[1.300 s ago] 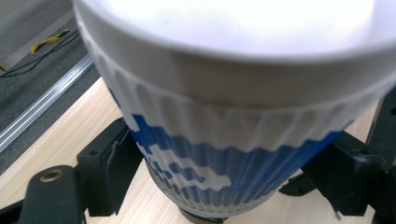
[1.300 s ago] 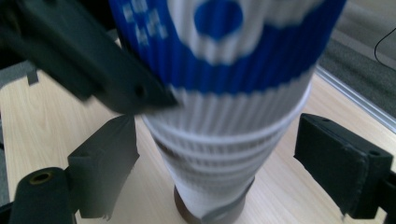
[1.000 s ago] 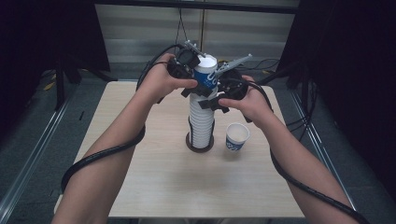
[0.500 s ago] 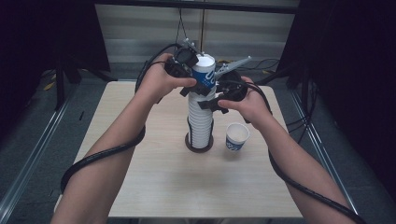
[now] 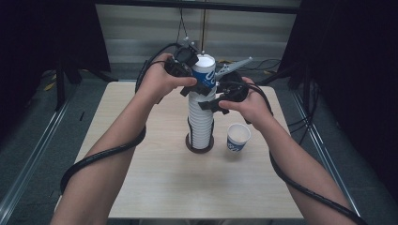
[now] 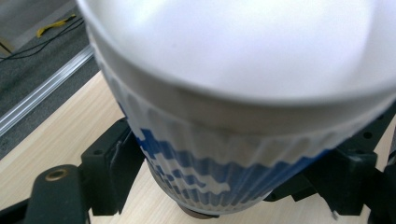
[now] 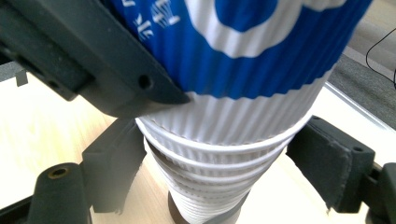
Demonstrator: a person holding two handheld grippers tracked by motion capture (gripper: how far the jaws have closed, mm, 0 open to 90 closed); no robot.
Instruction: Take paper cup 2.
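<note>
Dark curtains and a grey panelled wall stand behind a pale wooden table (image 5: 155, 187), on which a tall stack of ribbed white paper cups (image 5: 201, 126) rises from a dark round base (image 5: 189, 144). Sitting on top of the stack is the blue-and-white top cup (image 5: 205, 72), its rim uppermost.

From the left of the high view, the left gripper (image 5: 191, 77) reaches in at the top cup. In the left gripper view its two black jaws lie against opposite sides of the blue-patterned wall (image 6: 219, 182), just under the wide white rim, pinching the cup between them.

Coming from the other side, the right gripper (image 5: 212, 99) sits lower, at the upper part of the stack just beneath the top cup. In the right gripper view its jaws flank the ribbed white cups (image 7: 224, 154). They have just been closing, with the stack between them. Whether the pads already press on it I cannot tell; the right-hand jaw seems to stand slightly off the wall.

Near the right hand (image 5: 251, 103), a single cup (image 5: 238, 137) stands upright on the table, apart from the stack and outside both sets of fingers.
</note>
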